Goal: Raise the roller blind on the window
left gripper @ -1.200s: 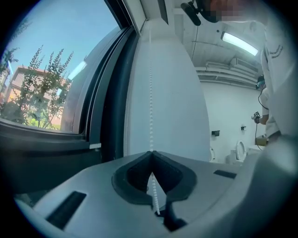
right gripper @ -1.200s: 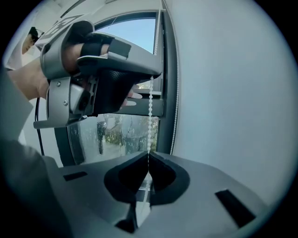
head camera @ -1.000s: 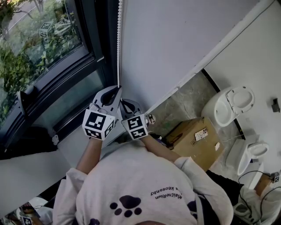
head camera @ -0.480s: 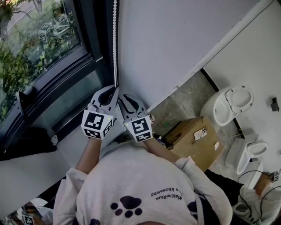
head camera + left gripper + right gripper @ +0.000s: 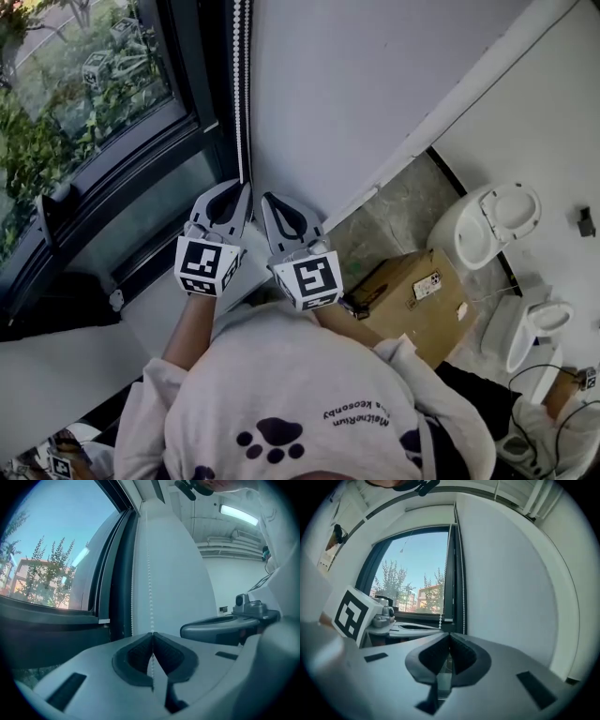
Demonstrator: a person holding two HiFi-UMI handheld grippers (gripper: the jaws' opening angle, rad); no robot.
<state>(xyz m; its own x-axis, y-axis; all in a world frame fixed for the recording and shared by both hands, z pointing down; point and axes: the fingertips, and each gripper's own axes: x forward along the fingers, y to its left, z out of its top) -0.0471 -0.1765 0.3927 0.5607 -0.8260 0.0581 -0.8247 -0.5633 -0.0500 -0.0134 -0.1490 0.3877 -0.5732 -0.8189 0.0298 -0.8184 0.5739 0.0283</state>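
The blind's white bead chain [image 5: 241, 94] hangs in two strands along the dark window frame, between the glass and the white wall. My left gripper [image 5: 244, 186] is shut on one strand at the chain's lower end. In the left gripper view the chain [image 5: 149, 573] runs straight down into the pressed pads of the left gripper [image 5: 153, 633]. My right gripper [image 5: 266, 199] stands just right of the left one, tips up, shut on nothing. In the right gripper view the chain [image 5: 463, 597] hangs beyond the closed tips of the right gripper [image 5: 450, 634]. No blind fabric covers the visible glass.
The window [image 5: 84, 94] with trees outside fills the upper left, over a dark frame [image 5: 141, 178]. On the floor to the right sit a cardboard box [image 5: 412, 295] and two white toilets [image 5: 492, 220] [image 5: 534, 328]. A white wall [image 5: 375, 94] stands beside the chain.
The right gripper has risen from behind the left one to stand beside it, tips up. The left gripper with the chain has shifted slightly up and left.
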